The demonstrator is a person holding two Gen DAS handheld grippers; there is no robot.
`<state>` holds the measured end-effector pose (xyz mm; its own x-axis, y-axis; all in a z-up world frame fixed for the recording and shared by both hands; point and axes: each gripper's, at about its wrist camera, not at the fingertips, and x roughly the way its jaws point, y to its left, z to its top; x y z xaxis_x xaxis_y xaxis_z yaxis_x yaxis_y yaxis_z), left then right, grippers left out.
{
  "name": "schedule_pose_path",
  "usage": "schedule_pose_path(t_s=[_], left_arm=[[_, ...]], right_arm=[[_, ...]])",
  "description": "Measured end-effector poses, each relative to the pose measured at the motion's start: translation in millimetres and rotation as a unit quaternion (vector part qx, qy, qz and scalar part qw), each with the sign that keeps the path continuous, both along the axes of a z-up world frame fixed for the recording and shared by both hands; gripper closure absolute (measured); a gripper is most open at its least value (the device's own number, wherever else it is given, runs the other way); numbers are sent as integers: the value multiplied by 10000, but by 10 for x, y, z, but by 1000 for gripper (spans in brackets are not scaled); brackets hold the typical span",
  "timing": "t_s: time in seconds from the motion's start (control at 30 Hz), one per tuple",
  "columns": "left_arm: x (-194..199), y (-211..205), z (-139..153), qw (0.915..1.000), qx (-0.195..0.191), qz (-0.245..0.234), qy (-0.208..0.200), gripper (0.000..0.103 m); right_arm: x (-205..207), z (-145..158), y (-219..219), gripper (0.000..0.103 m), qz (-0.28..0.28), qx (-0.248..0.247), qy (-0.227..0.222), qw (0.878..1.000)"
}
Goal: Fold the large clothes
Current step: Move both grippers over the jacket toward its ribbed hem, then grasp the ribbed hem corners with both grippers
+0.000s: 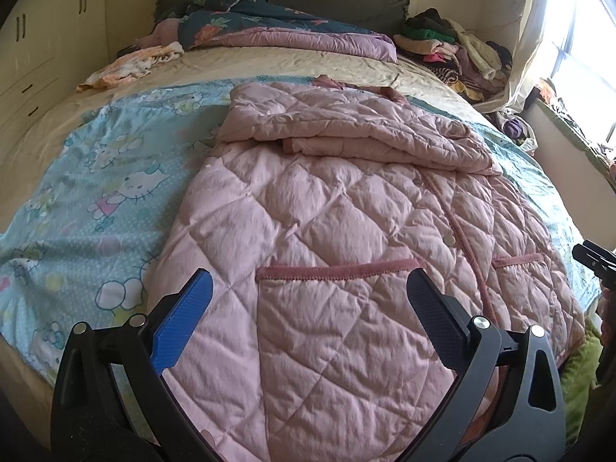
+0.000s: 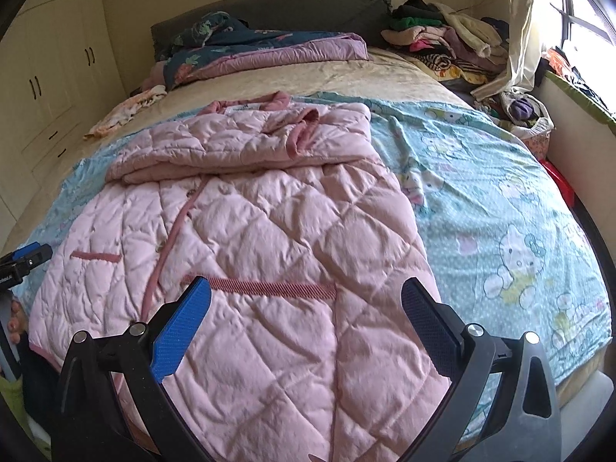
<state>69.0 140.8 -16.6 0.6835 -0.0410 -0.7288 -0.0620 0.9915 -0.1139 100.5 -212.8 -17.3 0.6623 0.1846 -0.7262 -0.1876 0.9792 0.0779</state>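
A large pink quilted robe (image 1: 346, 208) (image 2: 254, 231) lies front side up on the bed, its sleeves folded across the chest and its hem hanging over the near edge. Darker pink trim marks two pockets and the button placket. My left gripper (image 1: 310, 288) hovers open above the pocket on the left half of the robe, holding nothing. My right gripper (image 2: 306, 296) hovers open above the other pocket, also holding nothing. The right gripper's tip (image 1: 595, 258) shows at the left view's right edge, and the left gripper's tip (image 2: 27, 256) at the right view's left edge.
A light blue cartoon-print sheet (image 1: 96, 192) (image 2: 500, 200) covers the bed under the robe. A bunched floral duvet (image 1: 269, 27) lies by the headboard. A heap of clothes (image 1: 454, 50) fills the far right corner by the window. White wardrobes (image 2: 50, 77) line the left wall.
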Motion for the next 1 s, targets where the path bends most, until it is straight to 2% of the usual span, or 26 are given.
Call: schedule_pose_path(t_s=[0.4,1.0], left_arm=[[-149,253,-215,9994,38,244,234,8],[-547,647,-543,9964,-21,521,670,8]], right_arm=[[-155,-254,-223,4,-173,-70,326,9993],[-459,-735,-782,4,-488,459,1152,9911]])
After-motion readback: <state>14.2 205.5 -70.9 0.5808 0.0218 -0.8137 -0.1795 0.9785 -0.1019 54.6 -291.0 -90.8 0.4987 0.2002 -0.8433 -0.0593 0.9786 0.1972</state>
